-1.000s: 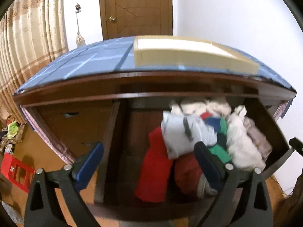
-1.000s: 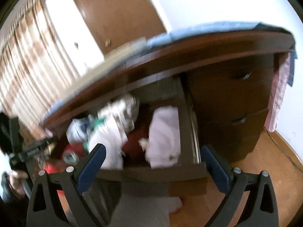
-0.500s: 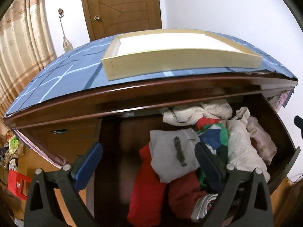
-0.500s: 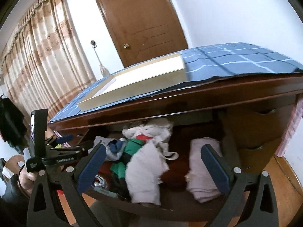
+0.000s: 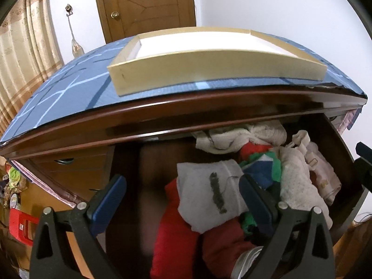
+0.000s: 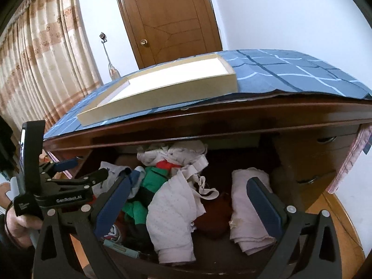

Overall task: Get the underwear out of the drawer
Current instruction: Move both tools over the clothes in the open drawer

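The pulled-out wooden drawer (image 6: 232, 272) (image 5: 344, 158) holds a jumble of clothes. A grey garment (image 5: 209, 190) lies on red cloth (image 5: 176, 239), beside green and blue pieces (image 5: 265, 172) and a white dotted one (image 5: 300, 186) (image 6: 172, 211). A folded pale pink piece (image 6: 248, 209) lies at the right. My left gripper (image 5: 182, 200) hangs open above the grey garment, holding nothing. My right gripper (image 6: 189, 203) is open over the white dotted cloth, also holding nothing. The left gripper (image 6: 69, 169) also shows in the right wrist view, held by a hand (image 6: 14, 223).
A shallow wooden tray (image 5: 218, 58) (image 6: 158, 88) with a white bottom rests on the blue patterned cloth (image 5: 58, 97) covering the dresser top. Shut drawers (image 6: 320, 158) flank the open one. A brown door (image 6: 167, 21) and curtains (image 6: 41, 69) stand behind. A red stool (image 5: 21, 223) sits on the floor.
Both grippers have risen and tilted up, bringing the dresser top and tray into fuller view. Both stayed open. The clothes in the drawer have not moved.
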Demonstrator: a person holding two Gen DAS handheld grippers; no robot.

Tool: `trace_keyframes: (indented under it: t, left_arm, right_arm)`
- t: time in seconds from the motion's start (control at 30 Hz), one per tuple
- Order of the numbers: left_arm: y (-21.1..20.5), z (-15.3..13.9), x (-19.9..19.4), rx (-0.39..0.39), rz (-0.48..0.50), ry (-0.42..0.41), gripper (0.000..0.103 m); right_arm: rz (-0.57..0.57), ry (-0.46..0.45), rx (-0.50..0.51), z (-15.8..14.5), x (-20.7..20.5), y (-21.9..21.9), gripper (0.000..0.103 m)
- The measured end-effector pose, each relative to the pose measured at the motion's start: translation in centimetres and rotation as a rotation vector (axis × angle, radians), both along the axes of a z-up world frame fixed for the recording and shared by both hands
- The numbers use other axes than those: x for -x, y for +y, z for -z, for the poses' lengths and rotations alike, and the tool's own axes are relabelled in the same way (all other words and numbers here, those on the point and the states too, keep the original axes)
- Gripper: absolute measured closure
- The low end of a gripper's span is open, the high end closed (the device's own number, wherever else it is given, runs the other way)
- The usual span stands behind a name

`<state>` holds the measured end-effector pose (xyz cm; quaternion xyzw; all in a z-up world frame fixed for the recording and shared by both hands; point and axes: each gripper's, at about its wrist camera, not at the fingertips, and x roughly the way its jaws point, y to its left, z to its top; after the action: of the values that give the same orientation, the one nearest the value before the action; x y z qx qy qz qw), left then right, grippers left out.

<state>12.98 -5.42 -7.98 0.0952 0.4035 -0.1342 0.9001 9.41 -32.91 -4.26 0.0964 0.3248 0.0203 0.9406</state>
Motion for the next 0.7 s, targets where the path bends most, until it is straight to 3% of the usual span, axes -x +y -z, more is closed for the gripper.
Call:
trace_keyframes:
  t: [0.3, 0.7]
  left_arm:
    - [0.3, 1.0, -0.7, -0.017, -0.008, 0.033, 0.004]
    - [0.8, 0.9, -0.6, -0.030, -0.018, 0.027, 0.004]
  right_arm:
    - [-0.023, 0.030, 0.062, 0.4, -0.2, 0.7, 0.001]
    - [-0.001, 0.047, 0.023, 0.8, -0.3, -0.6, 0.001]
